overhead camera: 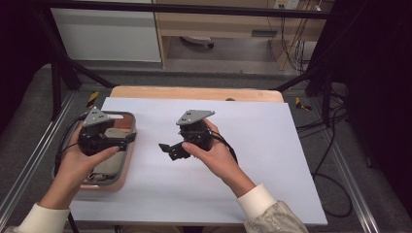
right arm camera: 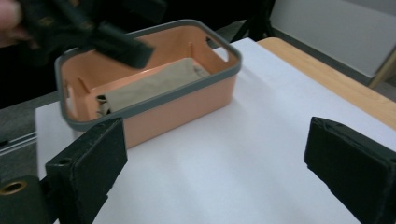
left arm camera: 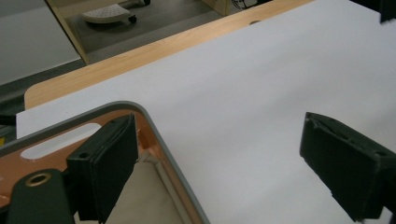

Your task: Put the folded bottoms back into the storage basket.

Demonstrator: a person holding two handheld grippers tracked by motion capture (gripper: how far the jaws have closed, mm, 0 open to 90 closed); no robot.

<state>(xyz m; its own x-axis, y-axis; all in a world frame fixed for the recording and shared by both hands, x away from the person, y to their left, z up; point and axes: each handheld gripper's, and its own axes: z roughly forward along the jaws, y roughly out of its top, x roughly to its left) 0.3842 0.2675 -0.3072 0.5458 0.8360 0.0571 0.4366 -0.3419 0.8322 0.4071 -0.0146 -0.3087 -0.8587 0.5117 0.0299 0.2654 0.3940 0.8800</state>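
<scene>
Both hands hold grippers, jaws wide and empty: the left gripper [overhead camera: 127,138] over the orange bin [right arm camera: 187,105], holding what looks like folded cloth [right arm camera: 154,84]; the right gripper [overhead camera: 169,149] above the white tabletop [overhead camera: 272,160].

The white sheet [overhead camera: 243,145] lies unobstructed across its middle and right. The left edge is occupied by the orange bin [overhead camera: 127,160].

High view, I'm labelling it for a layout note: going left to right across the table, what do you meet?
Orange bin with a grey rim, with the left gripper above it → bare white sheet → right gripper, fingers open, pointing left → more white sheet to the table's right edge.
</scene>
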